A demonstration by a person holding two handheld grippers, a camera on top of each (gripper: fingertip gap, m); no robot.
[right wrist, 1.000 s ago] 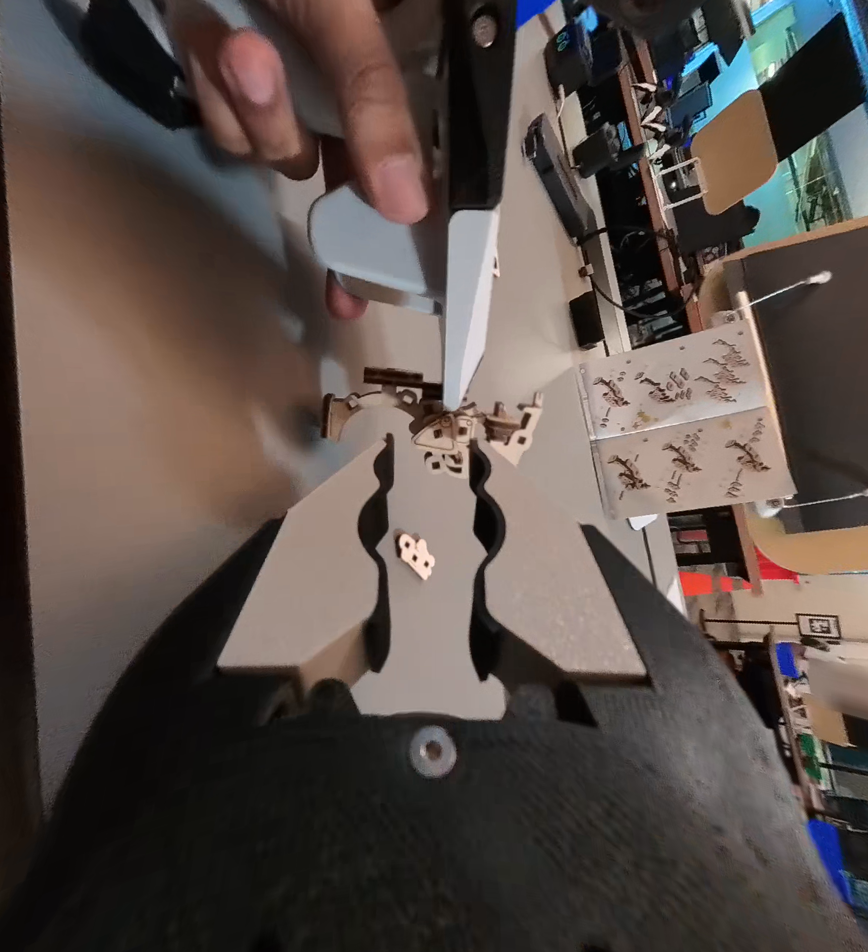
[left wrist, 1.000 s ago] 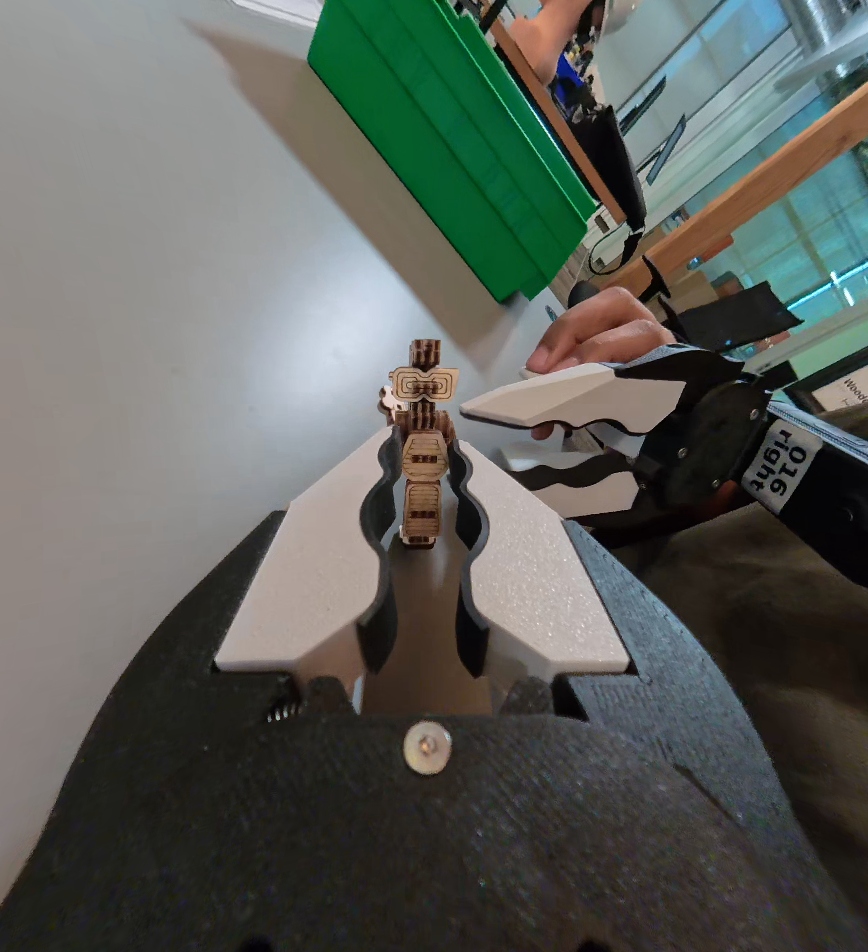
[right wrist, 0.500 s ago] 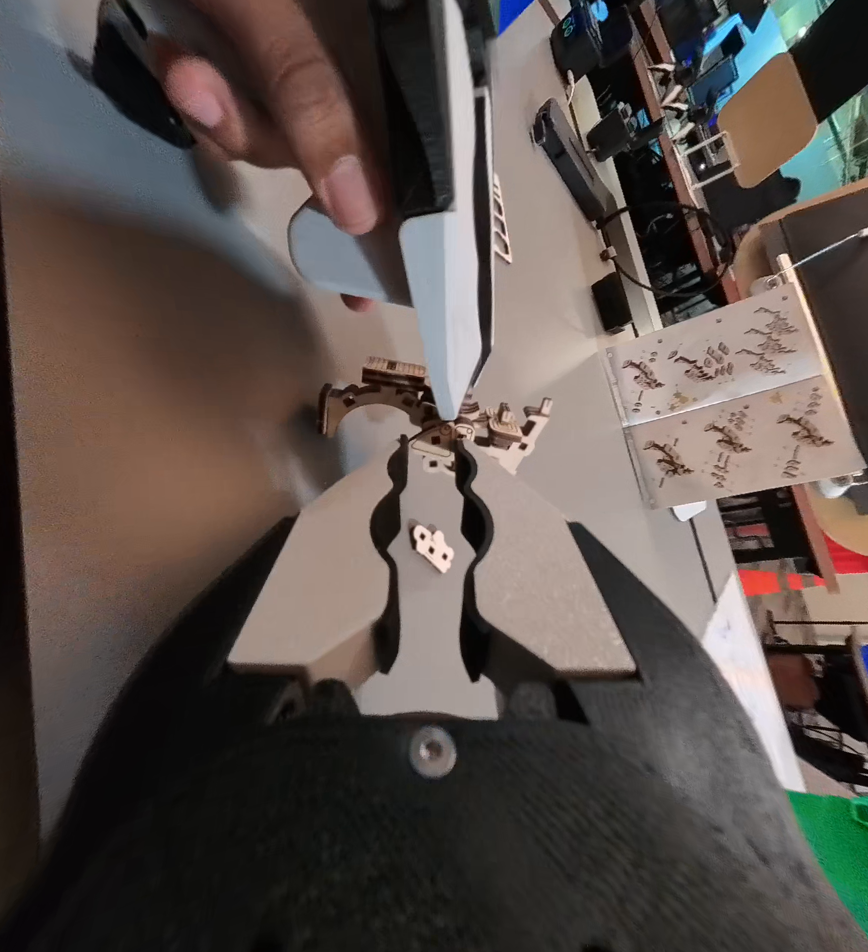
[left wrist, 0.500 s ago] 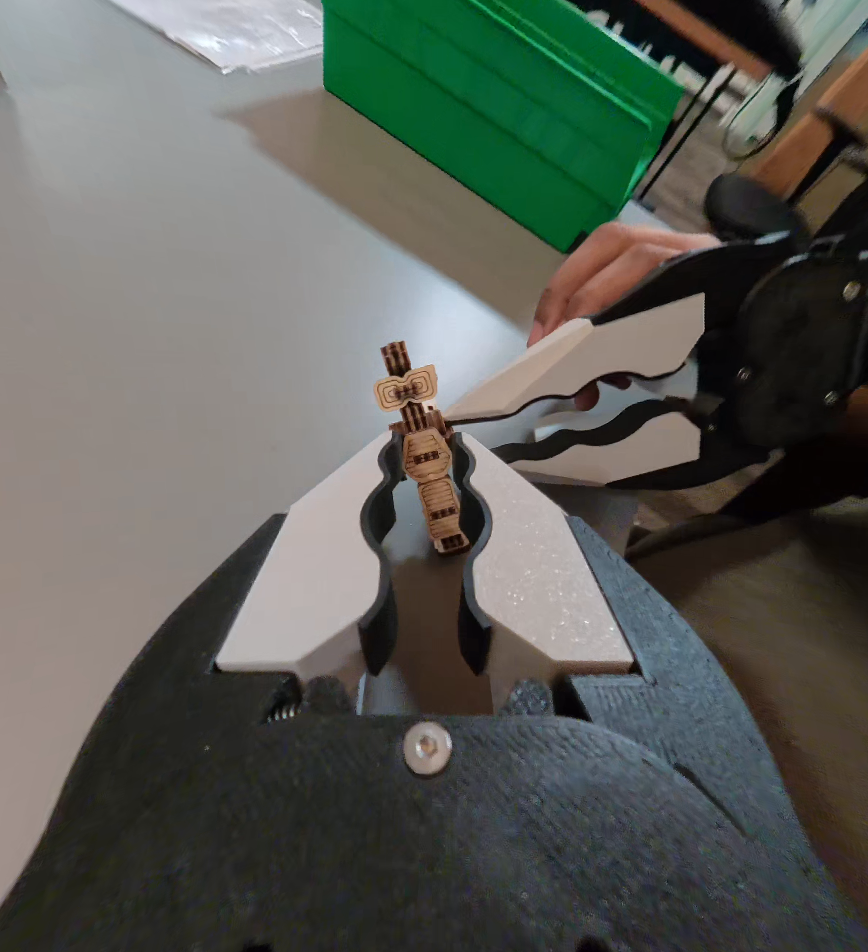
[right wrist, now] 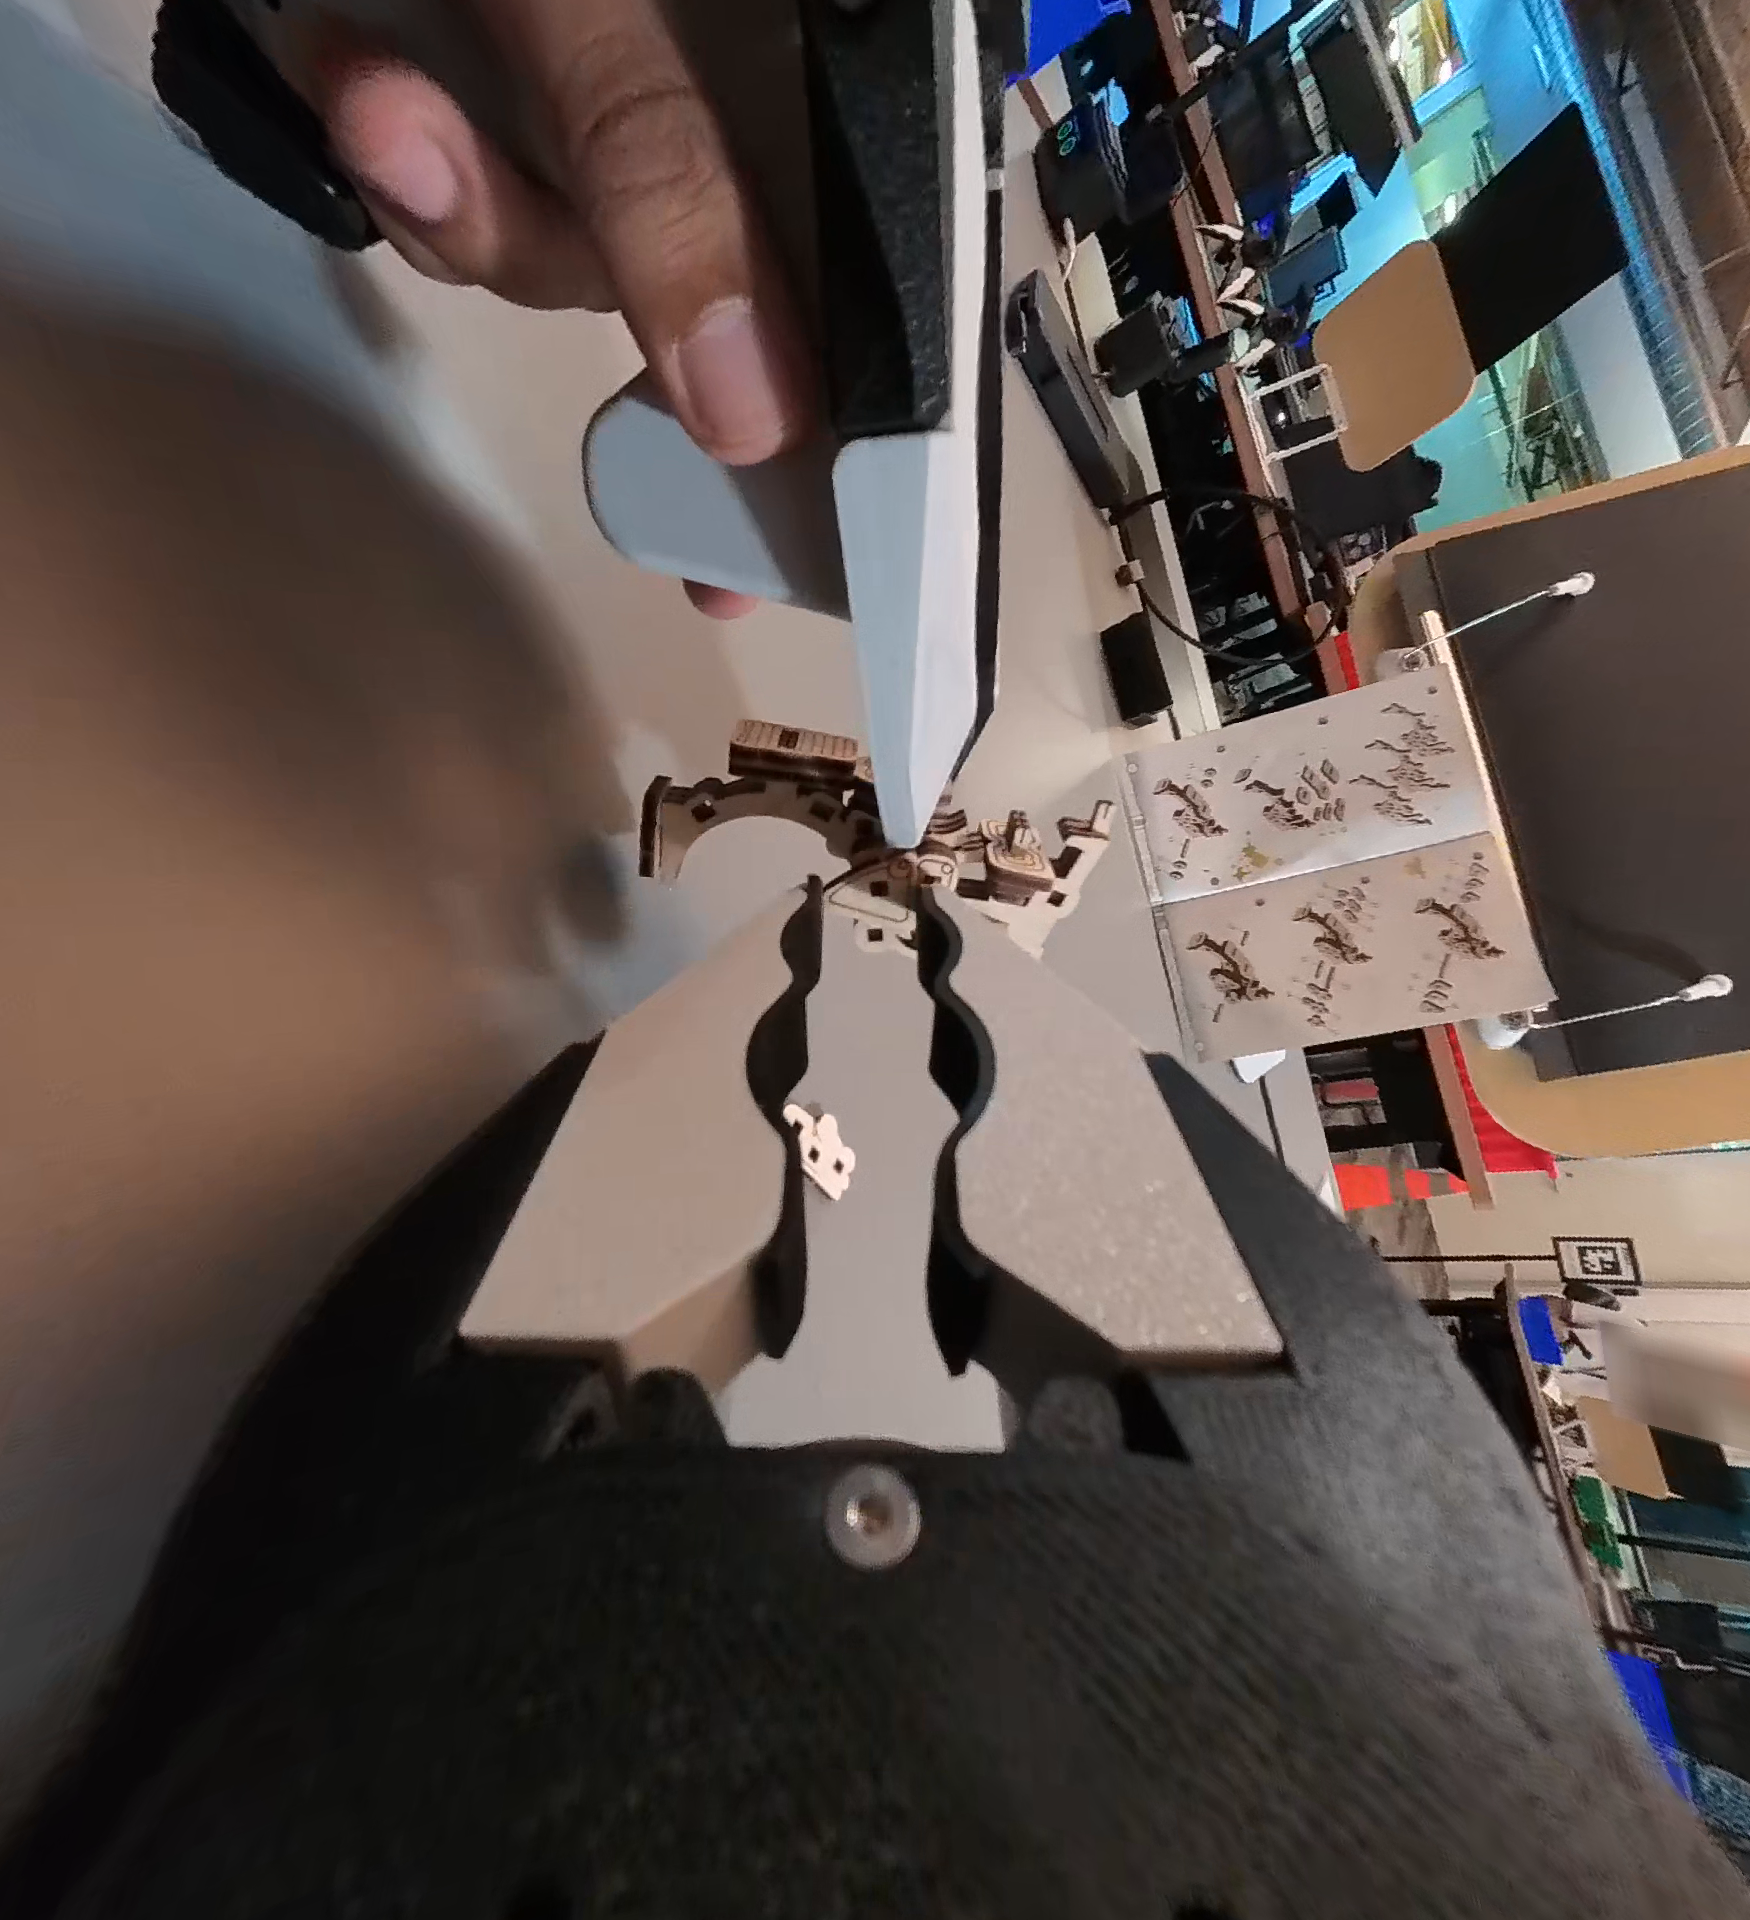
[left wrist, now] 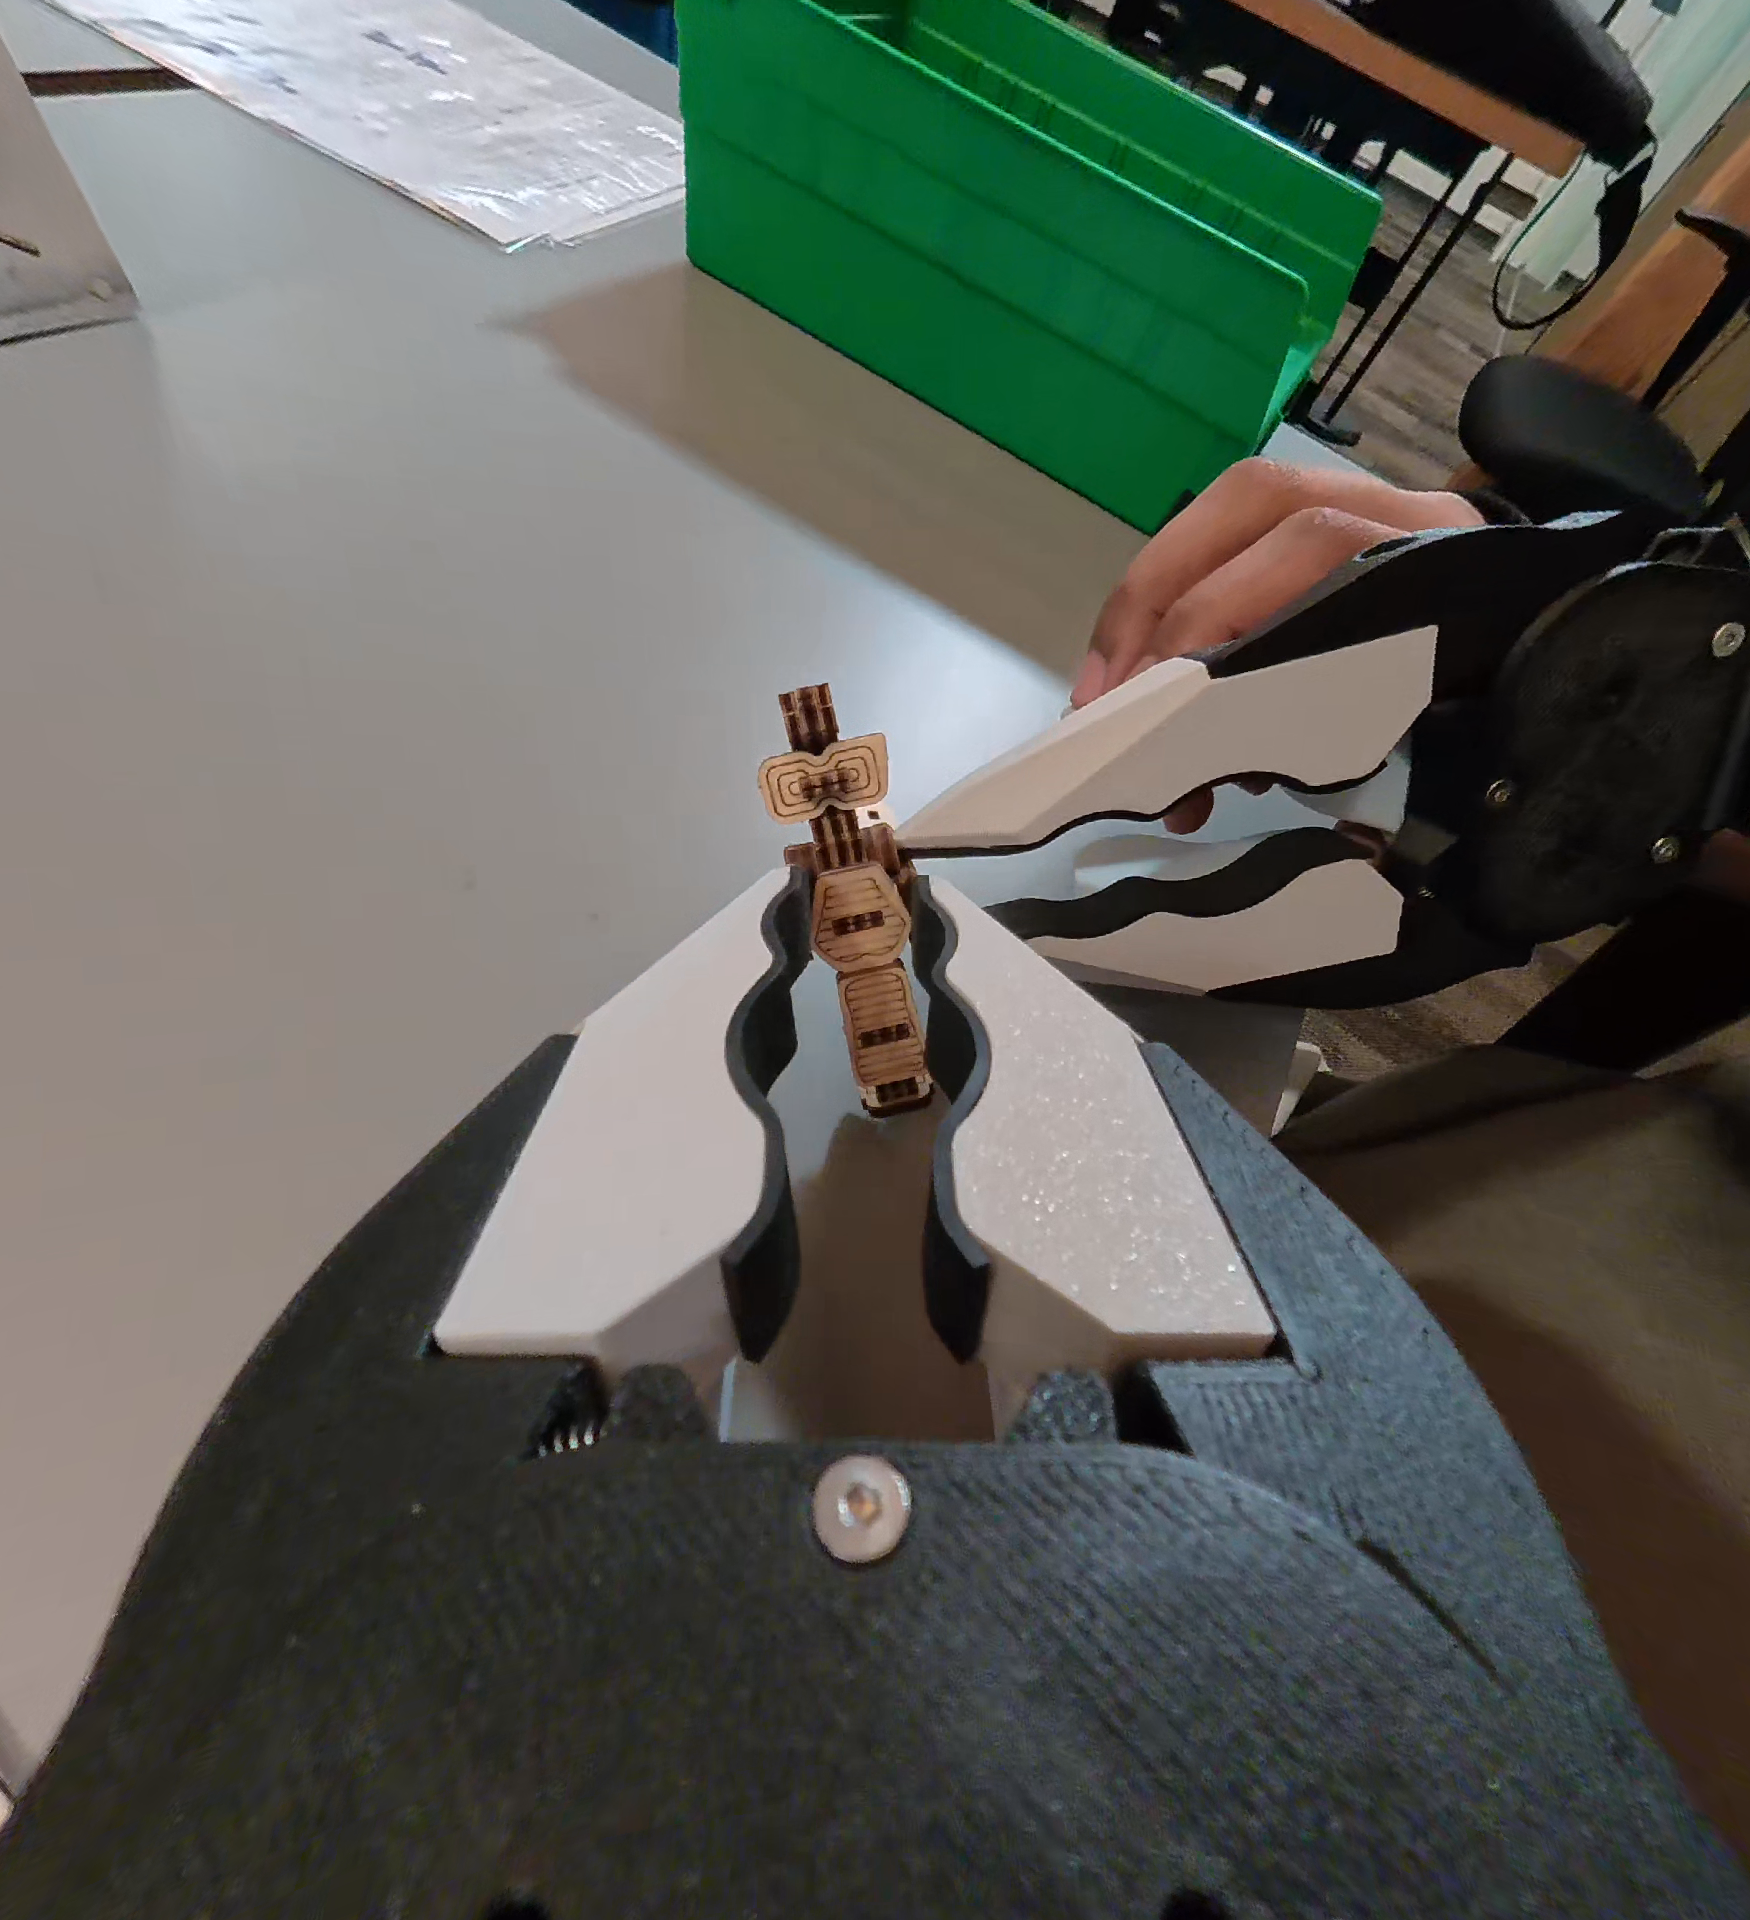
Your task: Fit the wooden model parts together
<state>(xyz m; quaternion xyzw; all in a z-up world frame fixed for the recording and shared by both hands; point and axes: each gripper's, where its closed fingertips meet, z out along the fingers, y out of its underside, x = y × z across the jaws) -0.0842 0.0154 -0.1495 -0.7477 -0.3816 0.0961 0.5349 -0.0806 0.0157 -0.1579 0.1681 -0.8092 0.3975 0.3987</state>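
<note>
A small wooden model [left wrist: 827, 767] of slotted plates on a spine is held above the grey table [left wrist: 279, 675]. My left gripper [left wrist: 855, 883] is shut on its middle. My right gripper [right wrist: 871, 899] comes in from the right and is shut on a flat wooden part [right wrist: 879, 920] pressed against the model's side. In the right wrist view the model [right wrist: 725, 821] spreads left and right of the left gripper [right wrist: 902, 831], which points down from above. In the left wrist view the right gripper [left wrist: 949, 873] touches the model just below its top plate. A small loose wooden piece [right wrist: 819, 1148] lies on the table under my right fingers.
A green bin [left wrist: 1006, 239] stands at the back of the table, with a clear plastic sheet [left wrist: 414, 104] to its left. A printed instruction sheet [right wrist: 1318, 883] hangs on a stand beyond the model. The table edge and a black chair [left wrist: 1577, 447] are on the right.
The right gripper's jaws have narrowed onto the wooden part and moved up to the model. The left gripper has tilted level while keeping its hold.
</note>
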